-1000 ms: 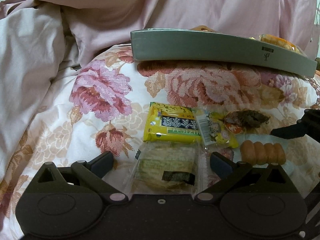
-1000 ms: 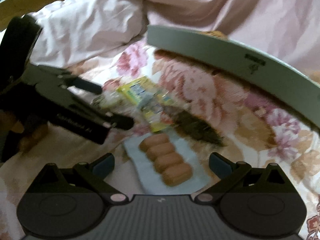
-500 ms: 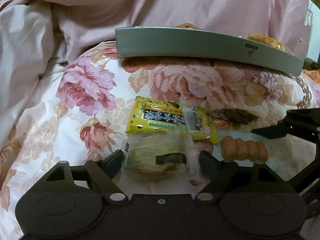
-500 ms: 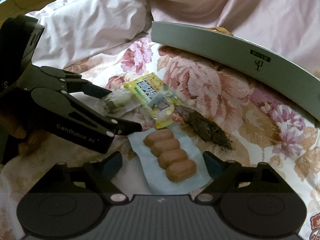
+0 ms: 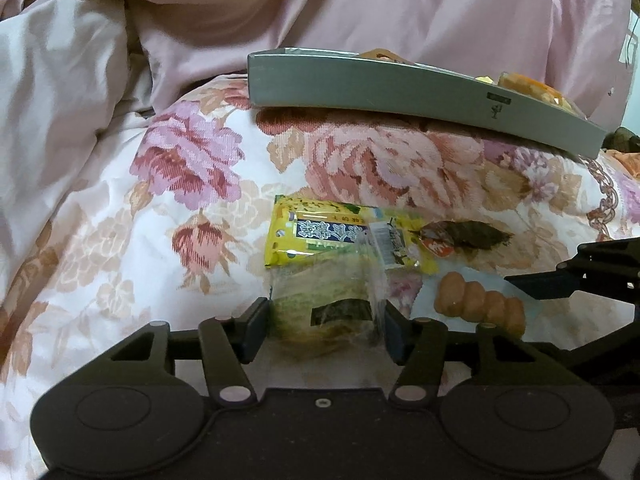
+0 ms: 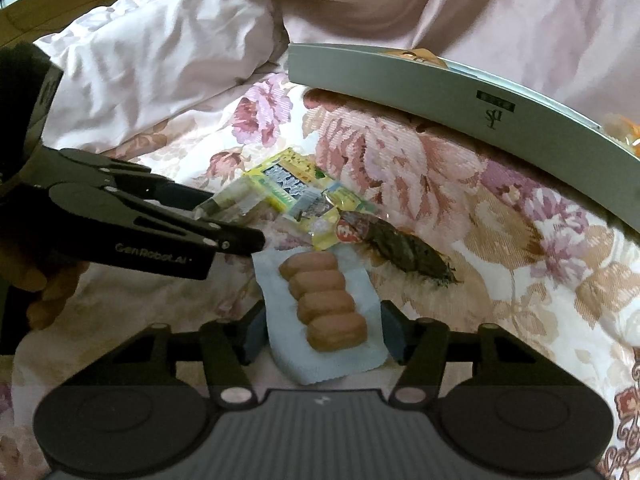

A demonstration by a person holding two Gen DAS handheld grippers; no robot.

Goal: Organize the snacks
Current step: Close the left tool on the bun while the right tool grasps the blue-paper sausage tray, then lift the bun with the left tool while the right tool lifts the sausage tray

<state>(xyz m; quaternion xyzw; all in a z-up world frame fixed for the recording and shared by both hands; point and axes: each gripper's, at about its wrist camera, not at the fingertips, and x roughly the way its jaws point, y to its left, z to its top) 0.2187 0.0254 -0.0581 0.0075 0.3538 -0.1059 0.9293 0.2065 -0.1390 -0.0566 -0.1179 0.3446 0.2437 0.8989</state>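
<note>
Both hand-held grippers closing, seemingly around snacks.

Both grippers, wide open a second ago, are closing; the left gripper [image 5: 325,326] now has its pads against the sides of the clear-wrapped cake [image 5: 326,306]; the right gripper [image 6: 323,330] has narrowed about the tissue [image 6: 290,344] bearing the row of rolls [image 6: 322,300], jaws at the tissue's edges.

Woven floral bedcover cloth [image 5: 360,160], faintly ribbed; satiny pink quilt [image 5: 400,12]; matt grey cardboard box [image 5: 360,84]; glossy yellow plastic wrapper [image 5: 312,236]; crinkly clear film packet [image 5: 324,300]; matt white paper napkin [image 6: 288,320].
</note>
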